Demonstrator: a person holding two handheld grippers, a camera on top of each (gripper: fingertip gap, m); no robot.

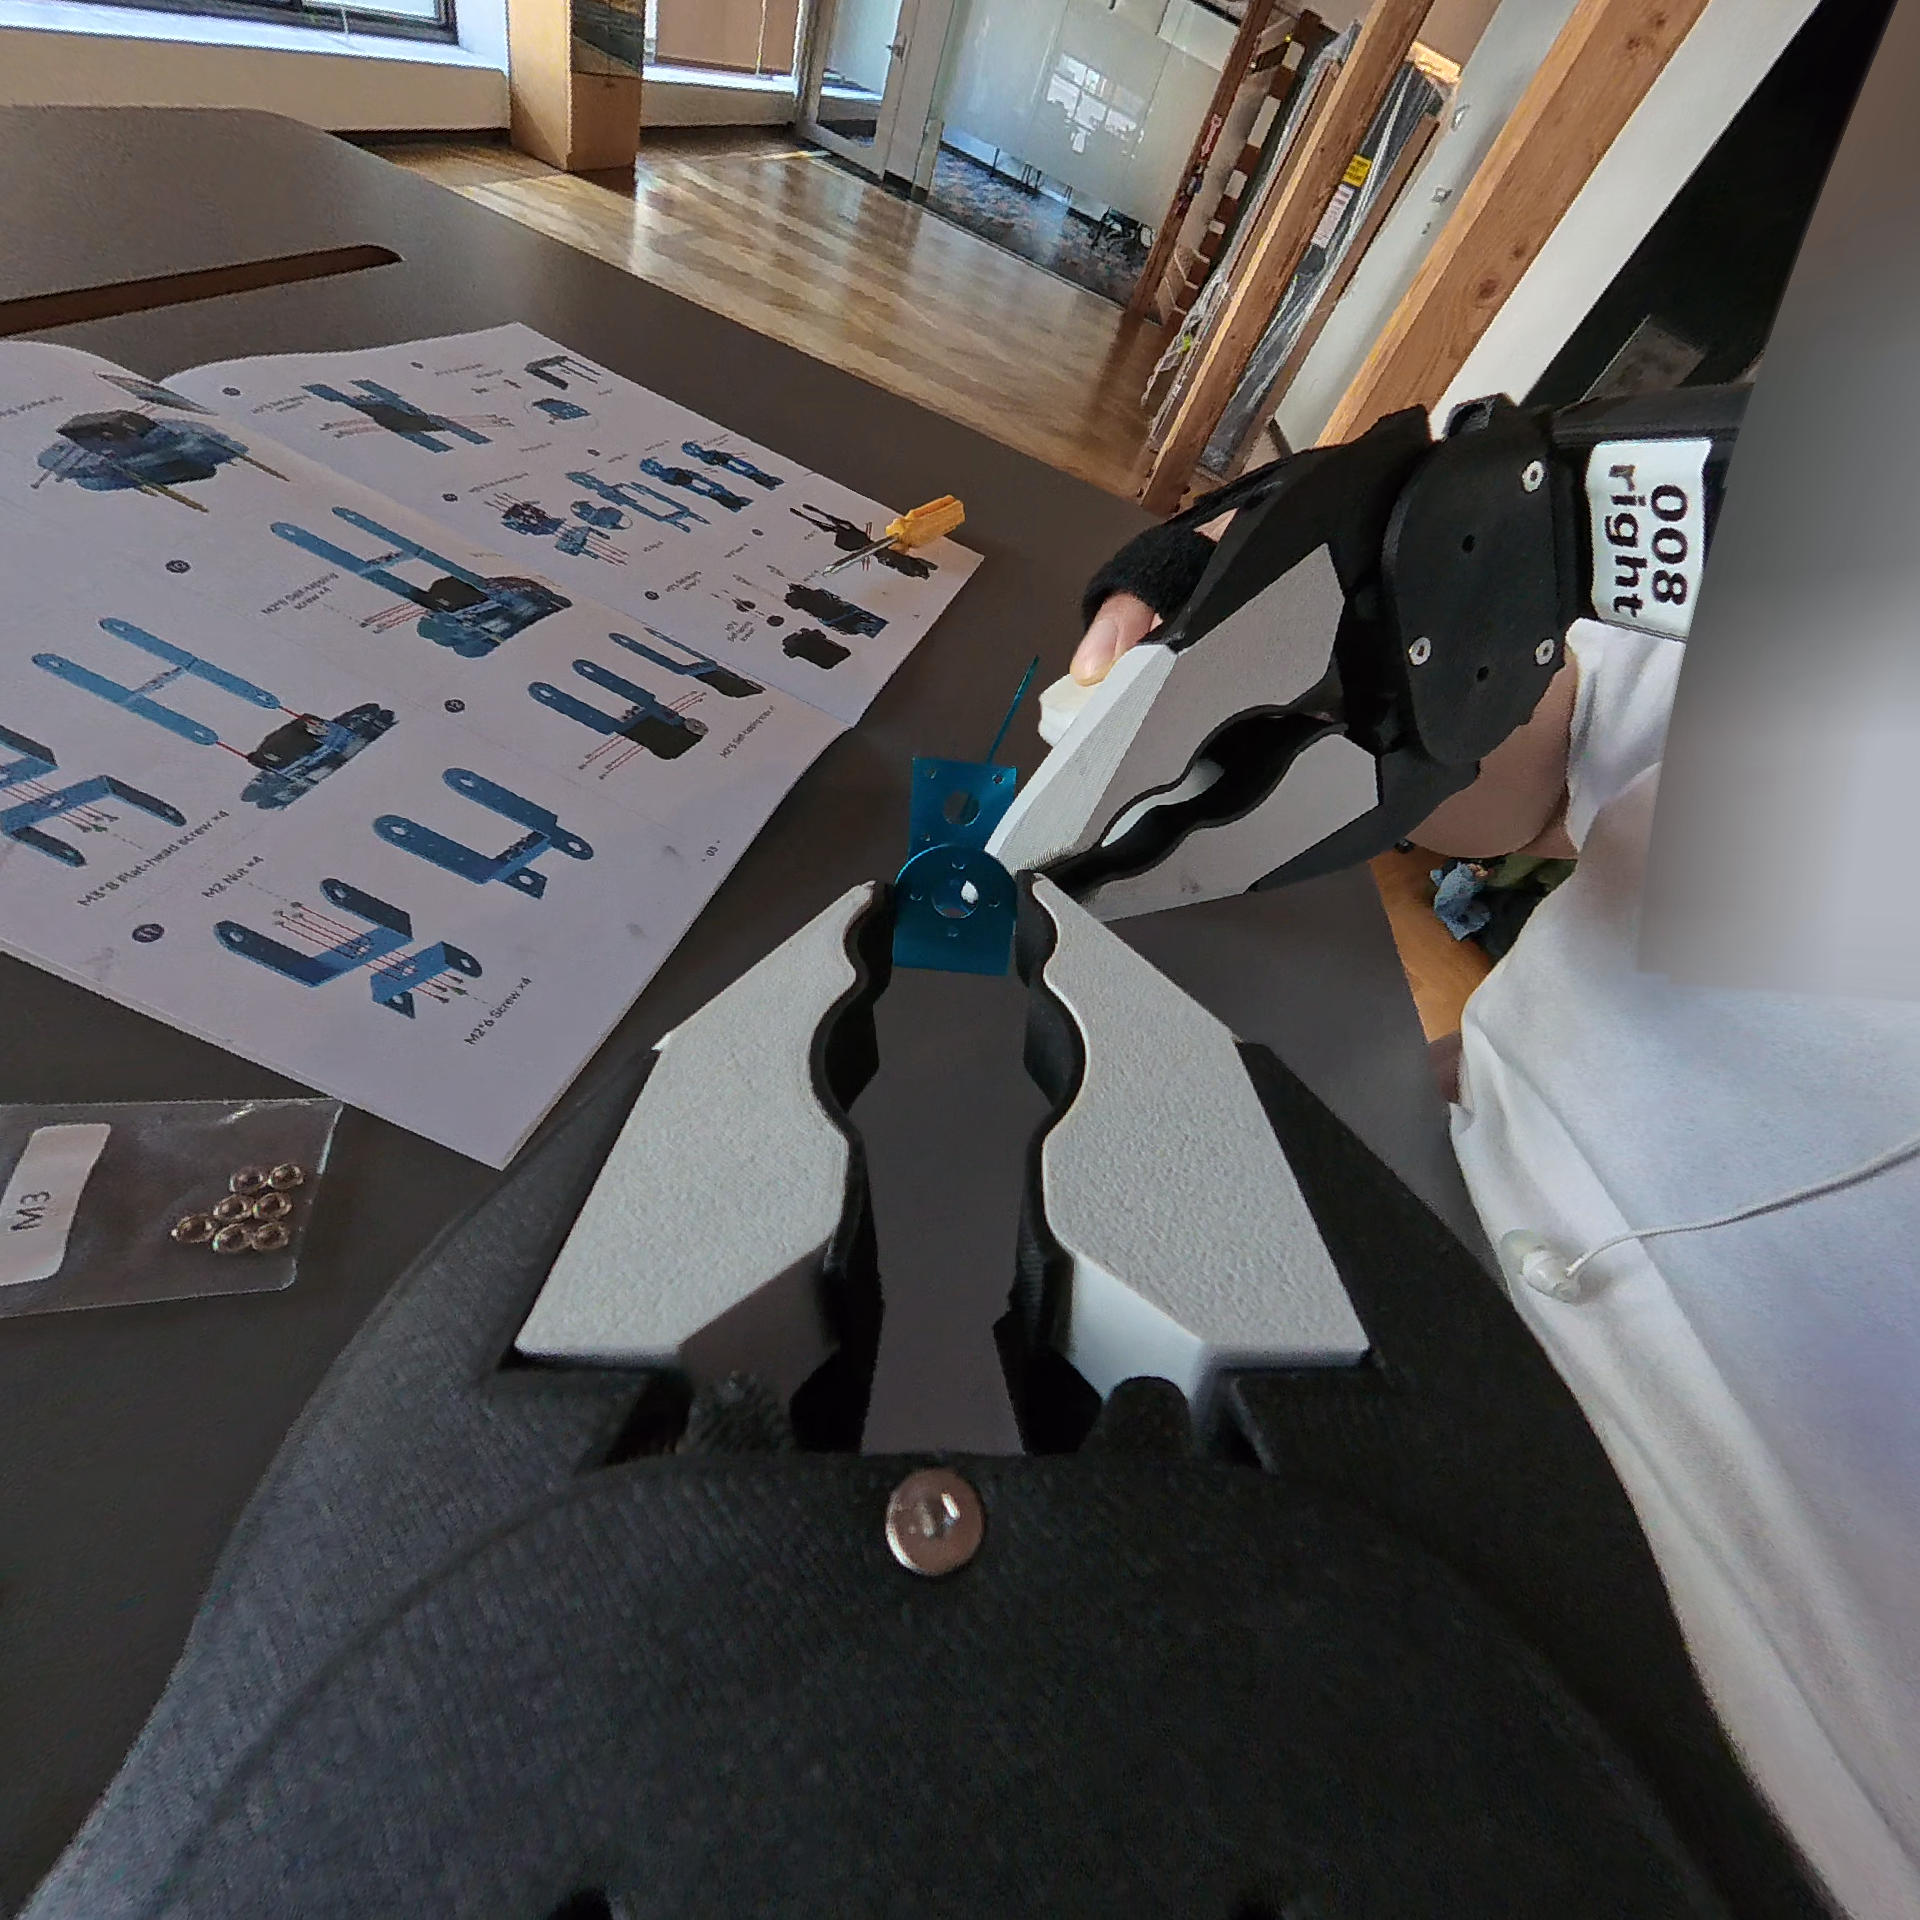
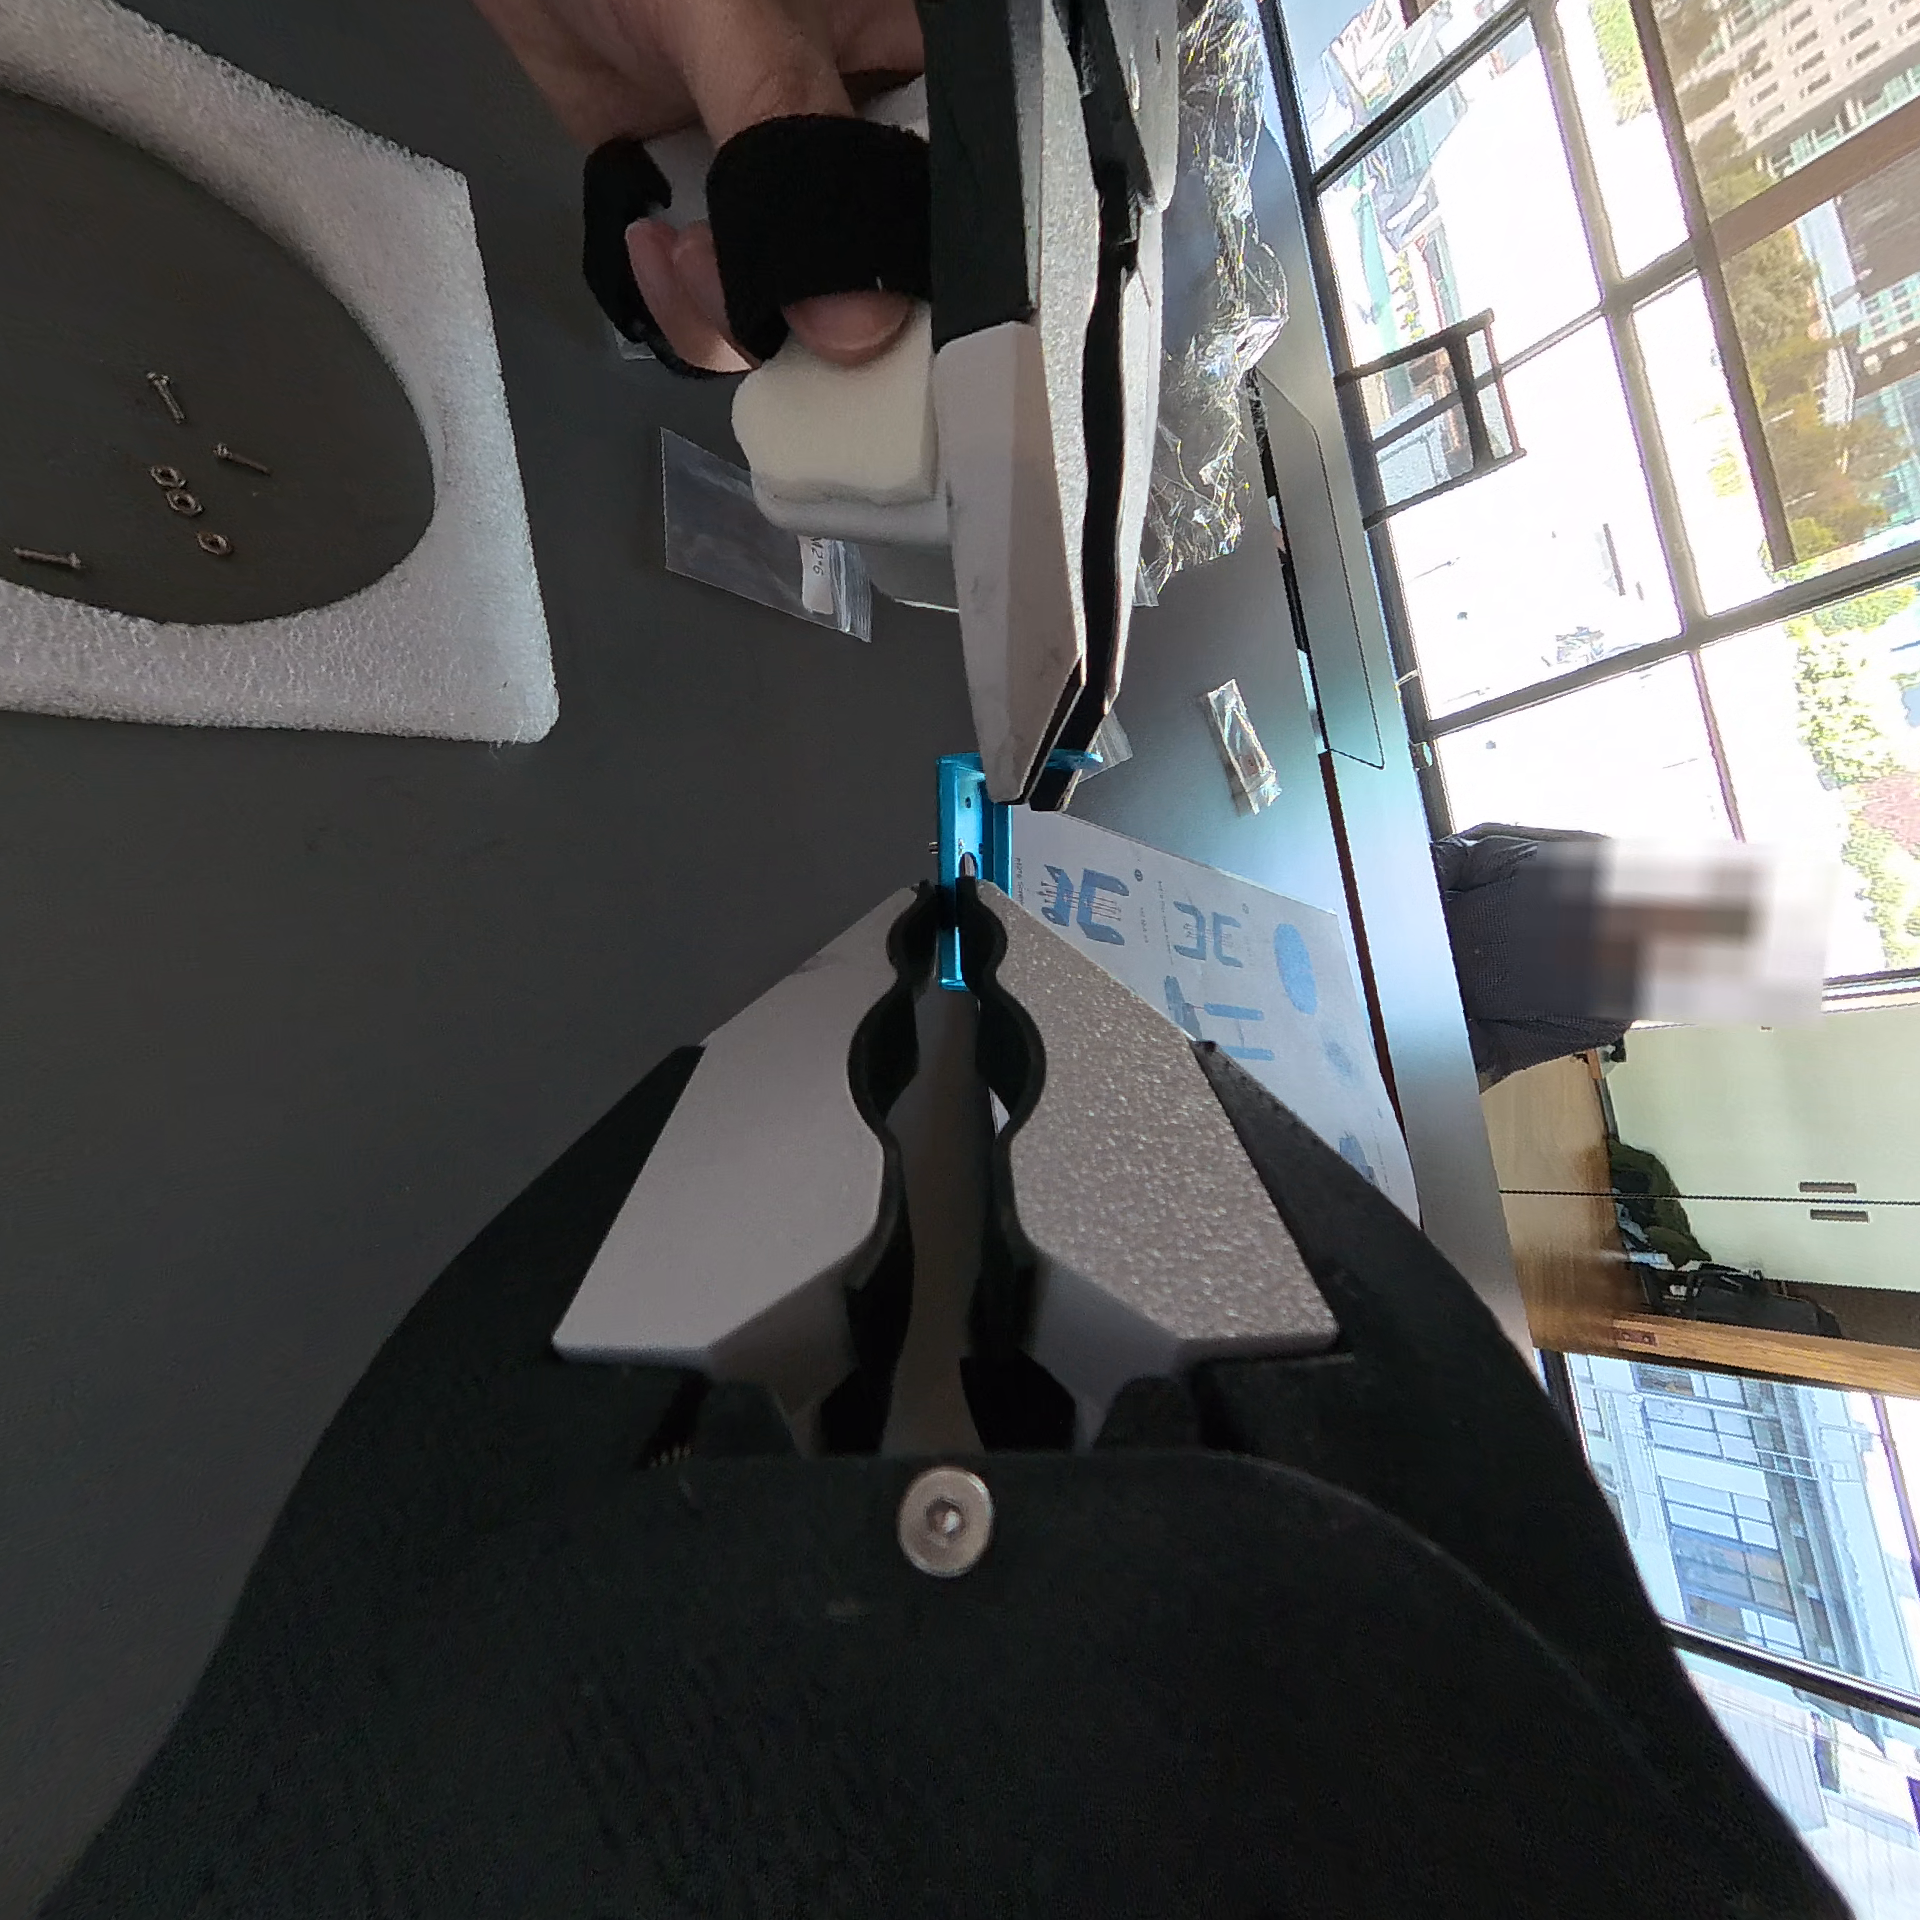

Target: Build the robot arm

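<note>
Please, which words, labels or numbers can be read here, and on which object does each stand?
I do not quote writing; these bear it:
Open booklet: small captions beside diagrams.
Bag of nuts: white label.
Right gripper, shut on blue bracket: white tag.
Small bag: white label, too small to read.

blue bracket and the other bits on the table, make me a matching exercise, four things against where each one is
Things:
1. blue bracket
2. screwdriver
3. bag of nuts
4. loose screws

Places:
A. inside the foam ring
B. on the table, near the booklet's edge
C. between the left gripper and right gripper
D. on the open booklet

Pairs: 1-C, 2-D, 3-B, 4-A
</note>
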